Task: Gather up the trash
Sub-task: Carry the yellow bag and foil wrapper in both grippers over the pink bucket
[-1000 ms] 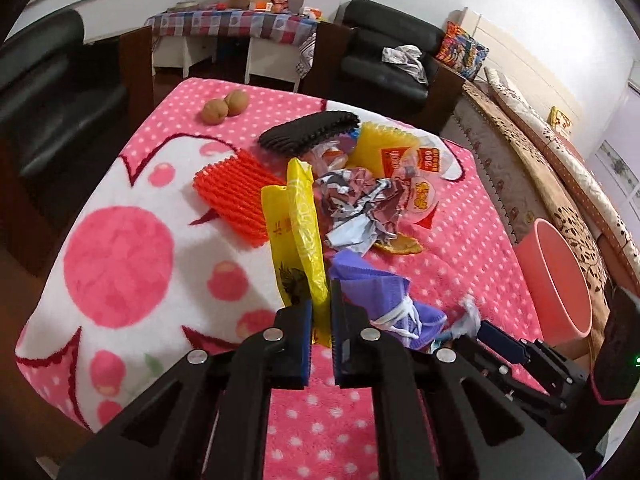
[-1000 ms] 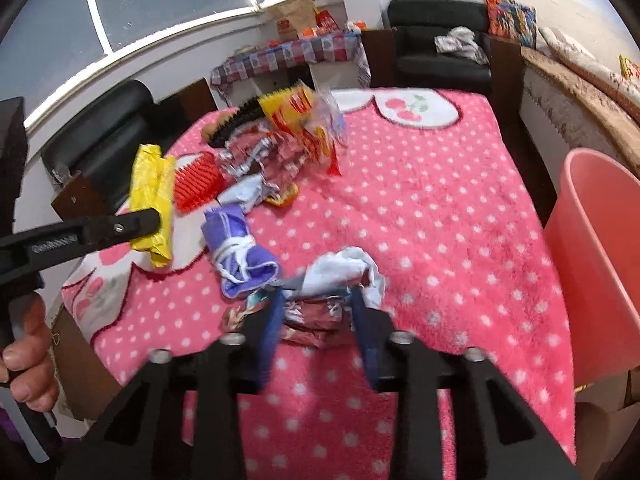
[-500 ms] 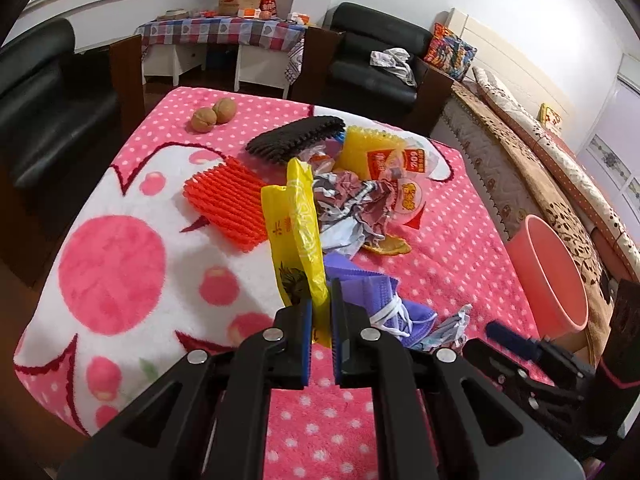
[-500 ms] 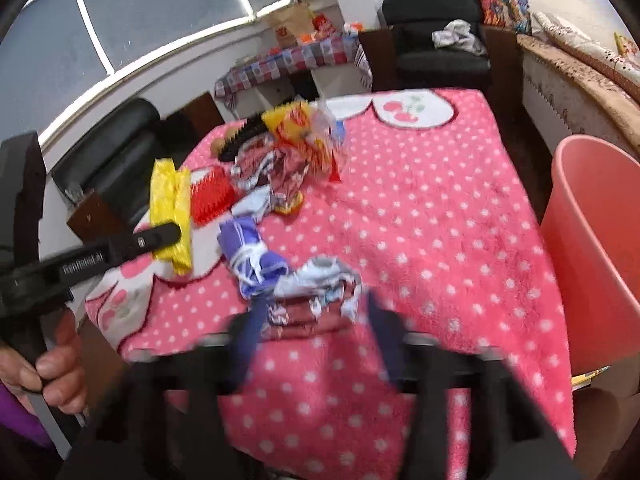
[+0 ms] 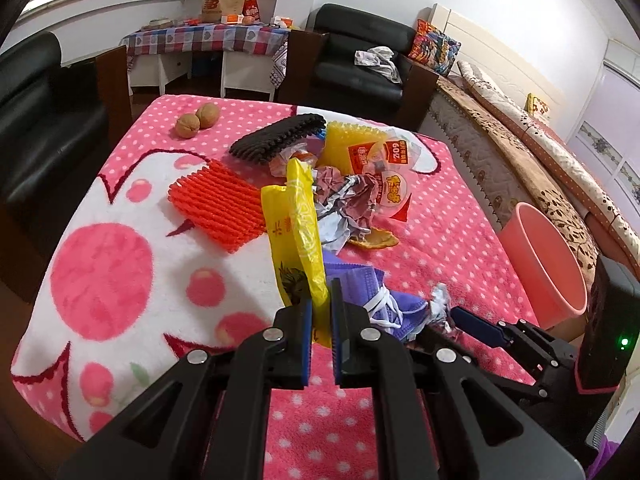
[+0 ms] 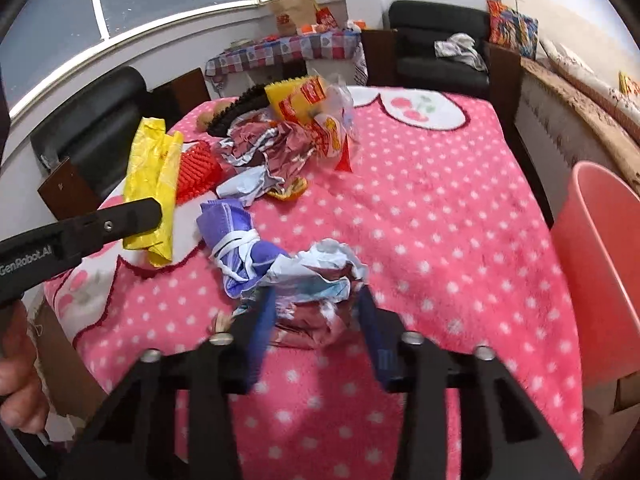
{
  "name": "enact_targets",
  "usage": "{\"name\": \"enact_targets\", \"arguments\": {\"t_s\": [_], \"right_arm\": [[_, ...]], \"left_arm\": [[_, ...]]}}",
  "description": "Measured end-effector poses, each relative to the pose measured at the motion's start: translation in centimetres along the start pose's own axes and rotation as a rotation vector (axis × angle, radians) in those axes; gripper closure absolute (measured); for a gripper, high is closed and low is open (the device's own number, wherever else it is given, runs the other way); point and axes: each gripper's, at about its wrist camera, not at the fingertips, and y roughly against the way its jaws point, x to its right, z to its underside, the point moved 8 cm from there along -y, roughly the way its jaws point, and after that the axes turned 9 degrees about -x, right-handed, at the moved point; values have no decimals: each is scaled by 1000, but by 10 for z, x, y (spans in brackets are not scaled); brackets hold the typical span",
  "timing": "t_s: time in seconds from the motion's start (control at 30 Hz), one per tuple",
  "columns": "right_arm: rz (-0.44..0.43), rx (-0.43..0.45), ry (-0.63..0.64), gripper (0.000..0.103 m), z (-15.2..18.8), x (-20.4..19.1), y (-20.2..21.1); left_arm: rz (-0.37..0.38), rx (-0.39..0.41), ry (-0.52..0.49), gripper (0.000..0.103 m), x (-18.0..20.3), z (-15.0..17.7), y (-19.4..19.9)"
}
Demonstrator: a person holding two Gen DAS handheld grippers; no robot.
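Note:
My left gripper [image 5: 321,322] is shut on a yellow plastic bag [image 5: 298,240] and holds it upright above the pink dotted tablecloth [image 5: 420,236]; the bag also shows in the right wrist view [image 6: 154,184]. My right gripper [image 6: 316,312] has its jaws closed around a crumpled silver and maroon wrapper [image 6: 316,280], lifted a little off the cloth. A purple face mask [image 6: 236,240] lies just left of it. A pile of wrappers [image 5: 352,196] lies mid-table. A pink bin [image 6: 604,264] stands at the table's right side.
An orange foam net [image 5: 218,204], a black foam net [image 5: 280,140], a yellow foam net [image 5: 344,144] and two walnuts [image 5: 198,120] lie on the table. Black sofas, a checkered side table and a bed surround it.
My right gripper has lifted the crumpled wrapper off the cloth and pulled back. My left gripper has risen slightly with the yellow bag still held.

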Motion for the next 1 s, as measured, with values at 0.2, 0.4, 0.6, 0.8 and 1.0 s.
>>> {"name": "enact_targets", "arguments": {"t_s": [0.2, 0.4, 0.6, 0.8, 1.0], "right_arm": [[-22, -8, -4, 103, 2, 3, 2], [-39, 41, 8, 103, 0, 3, 19], [-72, 91, 13, 103, -6, -2, 42], [-58, 152, -6, 103, -19, 8, 64], [-20, 211, -38, 103, -27, 29, 92]], "left_arm": [[7, 1, -6, 96, 2, 0, -1], [12, 13, -6, 96, 2, -1, 1], [15, 17, -2, 96, 0, -3, 2], [30, 36, -28, 96, 7, -5, 8], [53, 50, -69, 96, 23, -10, 11]]}}
